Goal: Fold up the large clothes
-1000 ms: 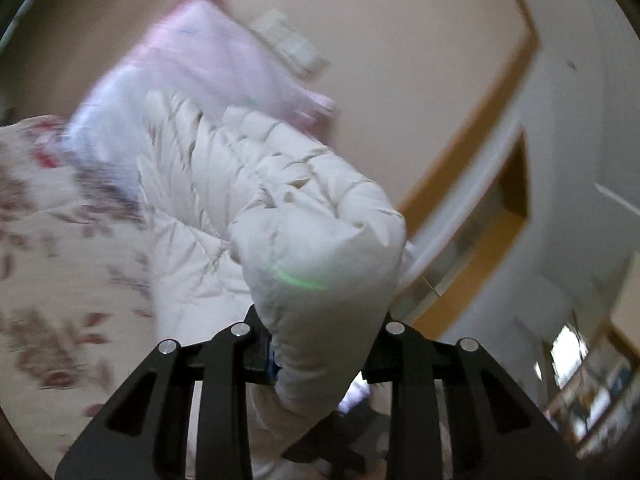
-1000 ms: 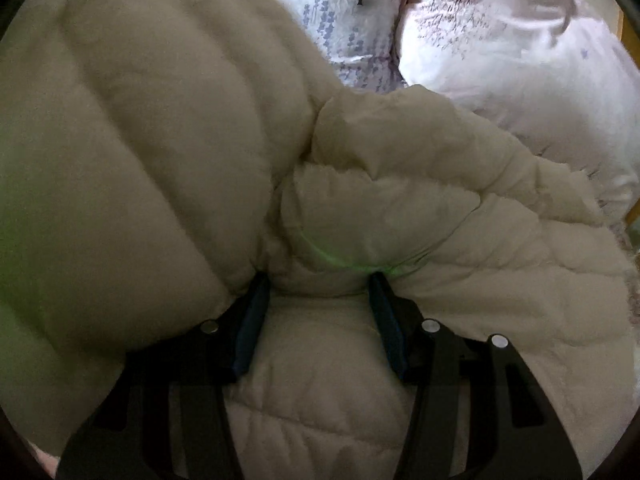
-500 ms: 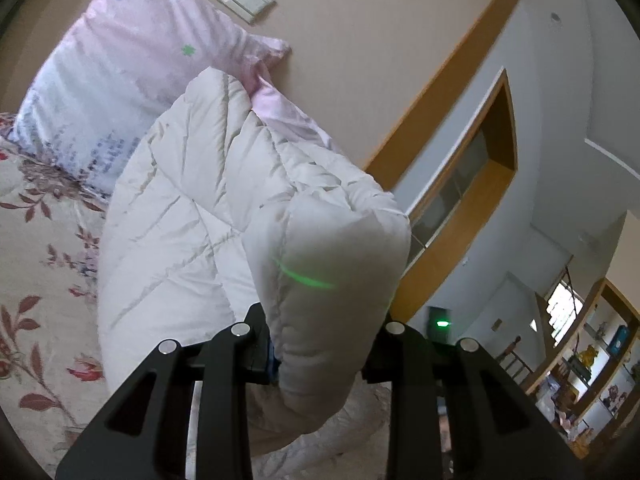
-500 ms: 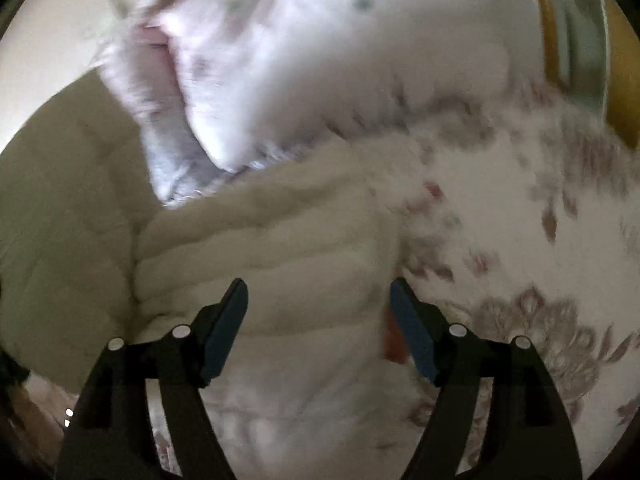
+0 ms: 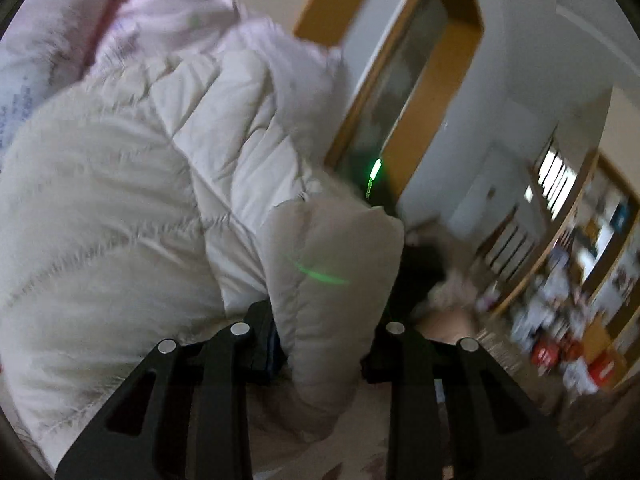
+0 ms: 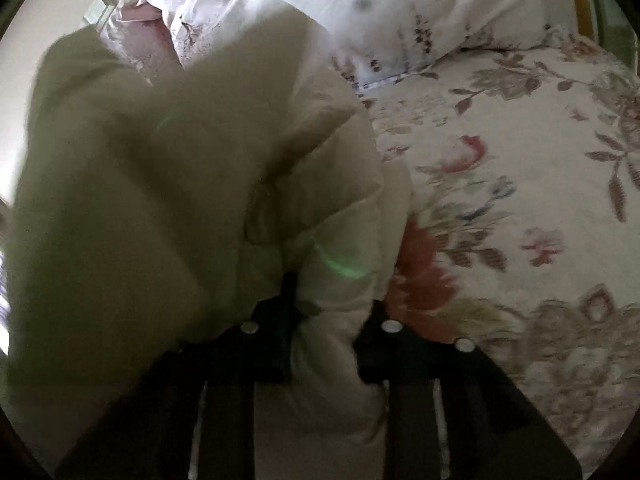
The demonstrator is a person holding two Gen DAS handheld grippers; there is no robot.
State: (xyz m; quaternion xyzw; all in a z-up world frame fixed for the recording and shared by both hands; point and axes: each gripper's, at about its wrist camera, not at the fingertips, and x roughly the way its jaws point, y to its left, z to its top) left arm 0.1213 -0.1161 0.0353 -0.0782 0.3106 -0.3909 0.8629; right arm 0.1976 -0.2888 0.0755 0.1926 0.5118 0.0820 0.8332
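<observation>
Folding was only partway: your left tongs (image 5: 326, 344) gripped a puffy fold of the cream quilted down jacket (image 5: 168, 184), your right tongs (image 6: 324, 336) were closing on another bunch, lifted above the floral bed (image 6: 520, 184), unflattened.

The bulky cream quilted down jacket (image 6: 168, 184) fills the whole left and middle of the right wrist view, heaped against the pale pink printed pillows (image 6: 400, 12) behind it, so nothing can pass there. To its right the flowered bedspread (image 6: 520, 184) lies flat and bare, offering open room as far as the pillows. In the left wrist view the same jacket blocks the left half, while the right side opens past a wood-framed doorway (image 5: 432, 92) toward blurred, cluttered shelves (image 5: 568, 280).
</observation>
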